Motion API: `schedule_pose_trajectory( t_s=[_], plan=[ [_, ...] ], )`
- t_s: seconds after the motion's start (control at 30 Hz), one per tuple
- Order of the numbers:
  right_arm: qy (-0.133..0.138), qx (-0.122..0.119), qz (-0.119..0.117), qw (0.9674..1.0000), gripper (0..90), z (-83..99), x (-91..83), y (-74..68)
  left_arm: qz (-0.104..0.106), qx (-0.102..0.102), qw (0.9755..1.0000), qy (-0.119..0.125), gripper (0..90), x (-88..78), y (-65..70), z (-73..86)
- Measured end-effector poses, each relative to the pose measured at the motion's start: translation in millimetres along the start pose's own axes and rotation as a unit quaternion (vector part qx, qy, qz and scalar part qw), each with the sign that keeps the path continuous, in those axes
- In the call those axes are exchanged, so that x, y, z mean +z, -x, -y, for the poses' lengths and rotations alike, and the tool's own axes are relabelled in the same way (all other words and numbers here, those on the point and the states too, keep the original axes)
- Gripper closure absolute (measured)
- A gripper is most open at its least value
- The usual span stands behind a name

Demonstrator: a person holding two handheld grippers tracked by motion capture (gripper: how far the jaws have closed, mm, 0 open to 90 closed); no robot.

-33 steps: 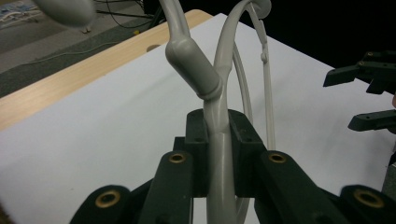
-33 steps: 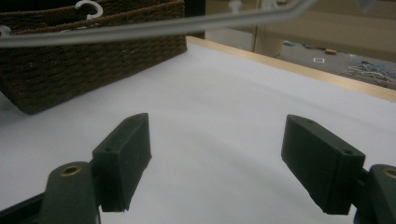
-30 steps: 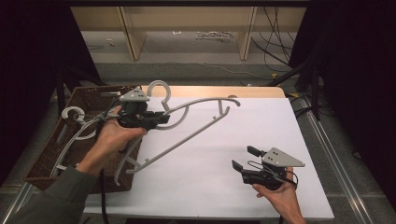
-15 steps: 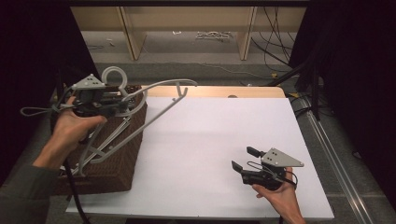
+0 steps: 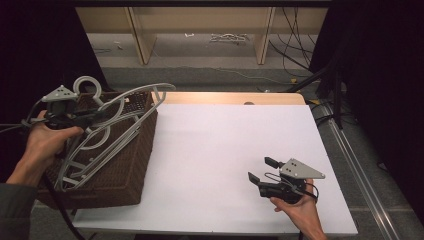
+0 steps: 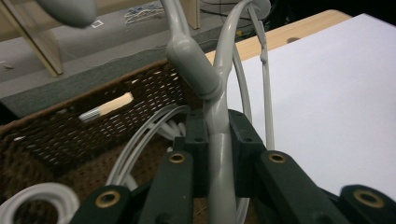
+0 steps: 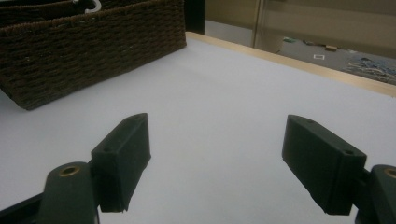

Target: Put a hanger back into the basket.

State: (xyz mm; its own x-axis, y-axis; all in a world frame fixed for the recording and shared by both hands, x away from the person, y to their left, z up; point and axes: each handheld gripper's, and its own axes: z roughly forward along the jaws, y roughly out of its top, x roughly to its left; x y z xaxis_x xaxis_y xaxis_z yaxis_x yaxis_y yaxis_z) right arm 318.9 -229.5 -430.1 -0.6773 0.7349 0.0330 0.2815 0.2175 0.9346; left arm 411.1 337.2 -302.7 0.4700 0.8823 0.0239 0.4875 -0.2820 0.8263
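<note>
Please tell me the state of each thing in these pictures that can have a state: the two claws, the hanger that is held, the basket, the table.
Left claw: shut on the grey hanger, above the basket.
Right claw: open, holding nothing, low over the table.
Grey hanger: lifted, tilted, partly over the basket.
Wicker basket: open on top, holding other hangers.
White table: bare in front of the right claw.

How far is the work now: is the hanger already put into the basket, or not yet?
Done: other hangers already lie in the basket. In hand: the left gripper is clamped on a grey hanger above the basket. Left: lowering and releasing it. The right gripper rests open on the table.
</note>
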Motion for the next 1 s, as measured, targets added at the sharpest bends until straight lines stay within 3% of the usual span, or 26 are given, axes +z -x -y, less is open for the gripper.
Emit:
schedule_pose_trajectory(
  t_s=[0.2,0.4,0.43,0.47,0.6,0.63,0.67,0.93,0.97,1.0],
  plan=[
    [-0.002,0.004,-0.001,1.0000,24.5,-0.1,-0.3,-0.3,-0.019,-0.014,0.9997,-0.001,80.0,-2.9,-19.7,10.1],
    [-0.001,0.000,0.001,1.0000,24.4,0.3,0.2,0.4,-0.044,-0.005,0.9989,-0.015,80.0,-3.0,-35.8,17.1],
    [-0.002,0.000,0.001,1.0000,24.5,0.3,0.2,0.4,-0.047,0.005,0.9986,-0.023,80.0,-3.9,-38.6,17.8],
    [0.000,0.000,0.001,1.0000,24.5,0.5,0.6,0.4,-0.051,-0.002,0.9985,-0.018,80.0,-2.7,-39.1,18.9],
    [0.005,0.004,-0.005,1.0000,24.5,1.2,1.8,0.8,-0.056,0.011,0.9977,-0.036,80.0,-3.3,-46.4,22.0],
    [-0.004,0.002,-0.002,1.0000,24.5,0.6,0.2,1.2,-0.058,0.008,0.9976,-0.036,80.0,-2.9,-47.6,23.1],
    [0.005,-0.006,0.004,1.0000,24.5,0.7,1.0,2.1,-0.059,0.007,0.9975,-0.038,80.0,-3.3,-49.3,23.9],
    [-0.005,0.001,-0.002,1.0000,24.5,0.7,0.3,1.2,-0.064,0.000,0.9964,-0.055,79.9,-2.6,-60.4,30.0],
    [0.003,0.005,-0.006,1.0000,24.4,1.2,1.8,0.8,-0.067,0.000,0.9960,-0.060,79.9,0.1,-61.9,31.2],
    [0.009,-0.007,0.000,0.9999,24.4,1.2,2.2,2.1,-0.065,-0.001,0.9959,-0.063,79.9,1.6,-62.5,31.8]
  ],
)
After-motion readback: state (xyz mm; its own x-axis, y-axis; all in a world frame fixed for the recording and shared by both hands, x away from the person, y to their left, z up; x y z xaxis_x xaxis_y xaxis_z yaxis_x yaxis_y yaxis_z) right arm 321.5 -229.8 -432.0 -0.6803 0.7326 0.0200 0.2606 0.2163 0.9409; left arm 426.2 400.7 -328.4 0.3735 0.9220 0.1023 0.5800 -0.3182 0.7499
